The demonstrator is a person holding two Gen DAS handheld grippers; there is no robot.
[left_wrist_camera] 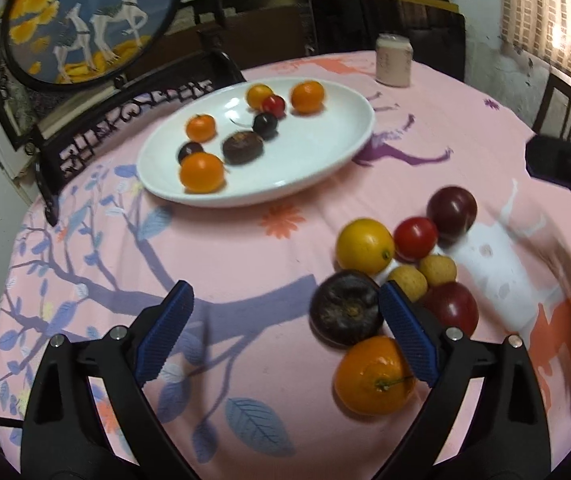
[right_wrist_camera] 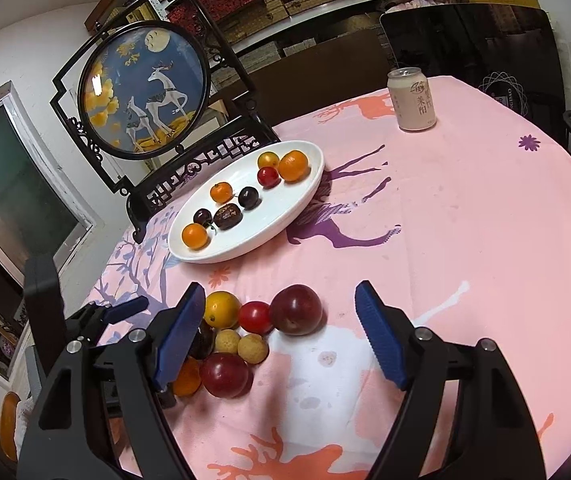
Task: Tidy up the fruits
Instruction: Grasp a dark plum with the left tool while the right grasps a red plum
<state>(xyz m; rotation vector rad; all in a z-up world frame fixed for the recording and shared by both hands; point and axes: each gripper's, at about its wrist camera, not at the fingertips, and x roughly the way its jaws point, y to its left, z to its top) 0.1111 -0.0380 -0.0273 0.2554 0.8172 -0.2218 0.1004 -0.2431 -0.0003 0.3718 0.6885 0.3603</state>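
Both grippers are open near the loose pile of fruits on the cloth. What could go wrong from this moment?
1. The loose fruits touch each other, so closing on the dark plum may push the red tomato away; round fruits roll easily.
2. The left gripper has a finger beside the dark round fruit and could knock it.
3. The white plate already holds eight fruits; a dropped one could scatter them.

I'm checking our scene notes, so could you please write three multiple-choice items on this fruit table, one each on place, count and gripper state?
1. Where does the pale drink can stand?
A. on the white oval plate
B. on the pink tablecloth beyond the plate
C. among the loose fruit

2. How many fruits lie on the white oval plate?
A. four
B. eight
C. twelve

3. How is the right gripper?
A. open, empty
B. shut on a plum
C. out of view

Answers:
1 B, it rests on pink tablecloth.
2 B, eight show.
3 A, jaws wide apart.
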